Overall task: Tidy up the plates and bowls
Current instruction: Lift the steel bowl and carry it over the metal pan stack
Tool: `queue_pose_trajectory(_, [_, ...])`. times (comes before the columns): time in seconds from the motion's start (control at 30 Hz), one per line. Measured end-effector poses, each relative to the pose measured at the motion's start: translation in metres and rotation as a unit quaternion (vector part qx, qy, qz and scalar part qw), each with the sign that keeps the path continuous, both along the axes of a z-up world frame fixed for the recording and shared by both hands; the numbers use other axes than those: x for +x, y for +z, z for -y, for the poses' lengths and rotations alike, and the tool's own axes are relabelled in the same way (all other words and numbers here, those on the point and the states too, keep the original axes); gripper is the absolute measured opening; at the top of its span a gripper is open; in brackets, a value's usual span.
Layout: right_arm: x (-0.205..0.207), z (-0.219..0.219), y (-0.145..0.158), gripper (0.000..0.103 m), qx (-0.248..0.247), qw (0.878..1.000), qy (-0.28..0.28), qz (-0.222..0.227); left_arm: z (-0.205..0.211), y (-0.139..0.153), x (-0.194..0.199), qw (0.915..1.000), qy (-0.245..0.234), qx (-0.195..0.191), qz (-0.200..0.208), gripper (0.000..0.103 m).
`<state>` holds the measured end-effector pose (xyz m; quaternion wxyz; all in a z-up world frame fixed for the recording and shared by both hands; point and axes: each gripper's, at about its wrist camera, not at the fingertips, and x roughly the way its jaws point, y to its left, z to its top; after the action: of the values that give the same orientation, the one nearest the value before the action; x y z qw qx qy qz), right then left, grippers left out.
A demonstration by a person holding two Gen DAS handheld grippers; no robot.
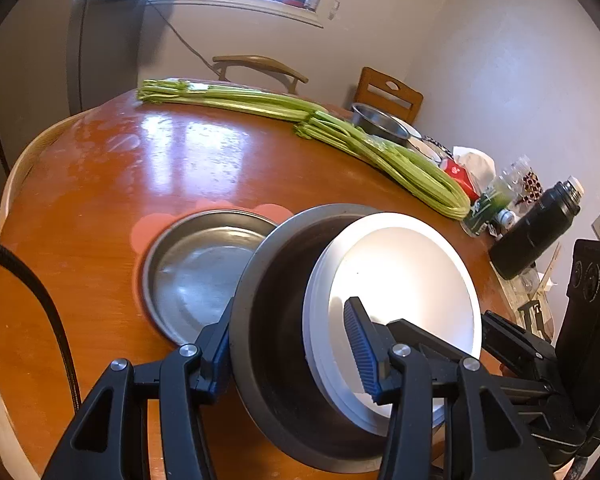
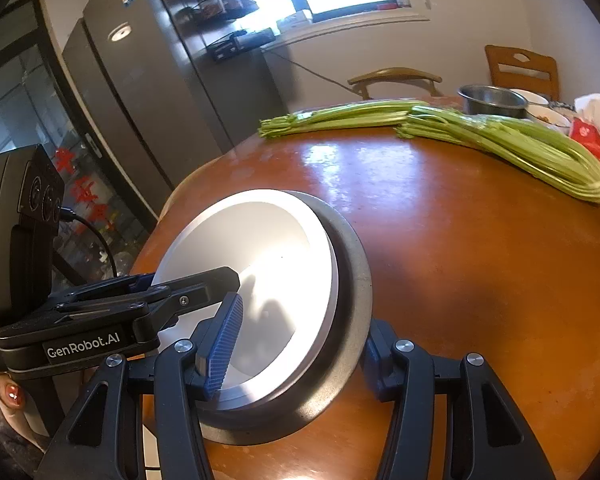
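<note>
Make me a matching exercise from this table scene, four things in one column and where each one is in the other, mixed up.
Things:
1. white plates
2. celery
3. flat metal plate
4. black flask

Places:
A. on the pink mat
B. inside the metal bowl held by both grippers
C. at the table's right edge
D. across the far side of the table

Pairs: 1-B, 2-D, 3-A, 4-C

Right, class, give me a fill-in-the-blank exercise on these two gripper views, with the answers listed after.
1. The white plates sit stacked inside a tilted ____ bowl.
2. Both the left gripper and the right gripper are clamped on the bowl's ____.
3. The long green stalks lying across the table are ____.
4. A second, empty metal dish rests on a ____ mat.

Missing words: metal; rim; celery; pink
</note>
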<state>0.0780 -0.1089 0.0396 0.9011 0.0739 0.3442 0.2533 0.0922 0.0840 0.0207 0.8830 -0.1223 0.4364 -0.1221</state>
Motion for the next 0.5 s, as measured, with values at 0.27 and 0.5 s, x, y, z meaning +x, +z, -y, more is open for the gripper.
queue_pose_trajectory(0.27, [0.006,-0.024,0.003,0.056,-0.012,1.0,0.016,0.006,-0.023,0.001,0.001,0.9999,0.014,-0.004,0.002,0.05])
queue_pose_trajectory(0.5, [0.012,-0.036,0.008,0.056,-0.018,1.0,0.019,0.013,-0.035,0.004,0.008,0.9998,0.017,-0.007,0.004,0.05])
